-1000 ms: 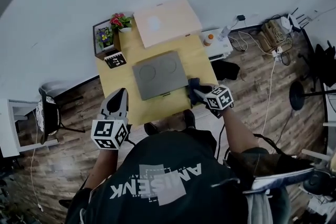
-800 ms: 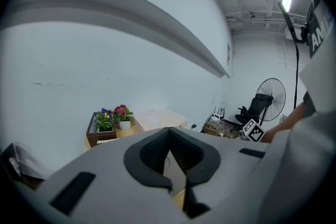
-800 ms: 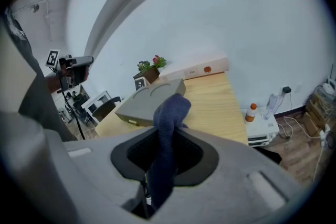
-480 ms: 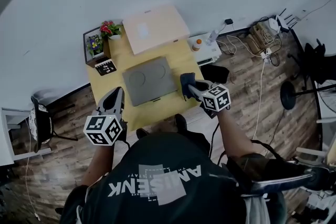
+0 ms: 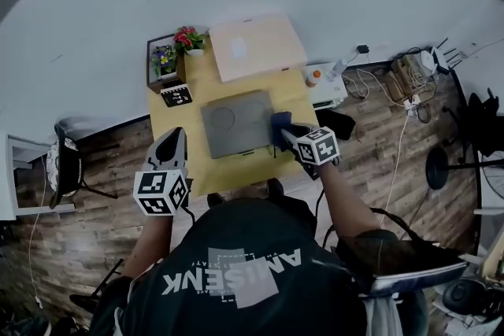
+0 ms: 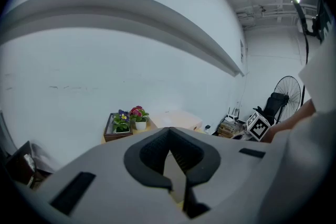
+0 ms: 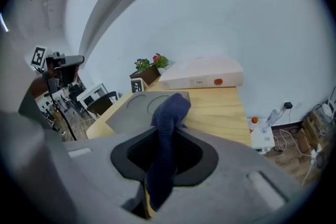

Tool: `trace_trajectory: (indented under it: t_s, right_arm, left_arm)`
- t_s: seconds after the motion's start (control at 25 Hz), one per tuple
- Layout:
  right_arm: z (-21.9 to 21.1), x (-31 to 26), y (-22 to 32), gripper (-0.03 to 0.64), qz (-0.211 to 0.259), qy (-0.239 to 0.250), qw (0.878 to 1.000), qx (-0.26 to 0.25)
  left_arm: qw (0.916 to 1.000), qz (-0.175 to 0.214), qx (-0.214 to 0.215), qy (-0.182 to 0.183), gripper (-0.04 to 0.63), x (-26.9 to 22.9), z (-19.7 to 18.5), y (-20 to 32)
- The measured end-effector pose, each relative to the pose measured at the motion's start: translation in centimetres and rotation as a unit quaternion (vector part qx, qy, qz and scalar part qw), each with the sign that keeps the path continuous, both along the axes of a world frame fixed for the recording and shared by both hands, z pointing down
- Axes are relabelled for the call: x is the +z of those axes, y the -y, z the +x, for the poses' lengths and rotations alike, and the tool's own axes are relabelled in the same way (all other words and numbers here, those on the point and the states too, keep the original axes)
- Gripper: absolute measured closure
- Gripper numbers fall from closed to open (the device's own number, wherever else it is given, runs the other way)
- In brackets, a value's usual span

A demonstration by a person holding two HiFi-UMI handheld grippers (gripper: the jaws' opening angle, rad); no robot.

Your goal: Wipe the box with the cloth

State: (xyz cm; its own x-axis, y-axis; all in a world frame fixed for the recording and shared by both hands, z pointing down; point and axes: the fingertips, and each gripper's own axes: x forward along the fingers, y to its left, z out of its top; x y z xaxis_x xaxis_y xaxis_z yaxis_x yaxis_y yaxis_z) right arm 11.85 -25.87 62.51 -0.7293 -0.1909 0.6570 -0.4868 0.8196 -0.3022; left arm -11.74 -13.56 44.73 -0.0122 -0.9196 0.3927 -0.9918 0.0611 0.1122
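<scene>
A flat grey box (image 5: 235, 124) with round recesses lies in the middle of the yellow wooden table (image 5: 185, 177). My right gripper (image 5: 288, 135) is shut on a dark blue cloth (image 5: 280, 124), which rests at the box's right edge. In the right gripper view the cloth (image 7: 169, 113) hangs out between the jaws over the grey box (image 7: 134, 112). My left gripper (image 5: 170, 156) hovers near the table's front left corner, shut with nothing in it. In its own view the left gripper (image 6: 176, 186) points across the table toward the wall.
A pale lidded box (image 5: 255, 47) sits at the table's back edge, with potted flowers (image 5: 175, 49) in a wooden tray and a marker card (image 5: 176, 95) at the back left. A white low unit with bottles (image 5: 326, 81) and cables (image 5: 403, 72) lie to the right, a chair (image 5: 68, 169) to the left.
The right gripper has carried the cloth left, from beside the grey box up to its right edge. The left gripper has stayed near the table's front left corner.
</scene>
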Motion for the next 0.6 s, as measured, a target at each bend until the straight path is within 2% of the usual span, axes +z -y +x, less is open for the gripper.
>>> trace_trajectory:
  t_s: [0.24,0.4,0.6]
  right_arm:
    - [-0.9,2.0,-1.0,0.551,-0.008,-0.041,0.999,-0.009]
    - [-1.9,2.2,-2.1,0.551,0.010,-0.059,0.998,-0.023]
    - [-2.8,2.3,-3.1,0.551,0.017,-0.075,0.997,-0.019]
  left_arm:
    - [0.9974,-0.020,-0.041,0.055,0.594,0.6,-3.0,-2.0]
    - [0.9976,-0.015,-0.046,0.049,0.595,0.9,-4.0,-3.0]
    - [0.9987,-0.009,-0.030,0.040,0.594,1.2,-4.5,-3.8]
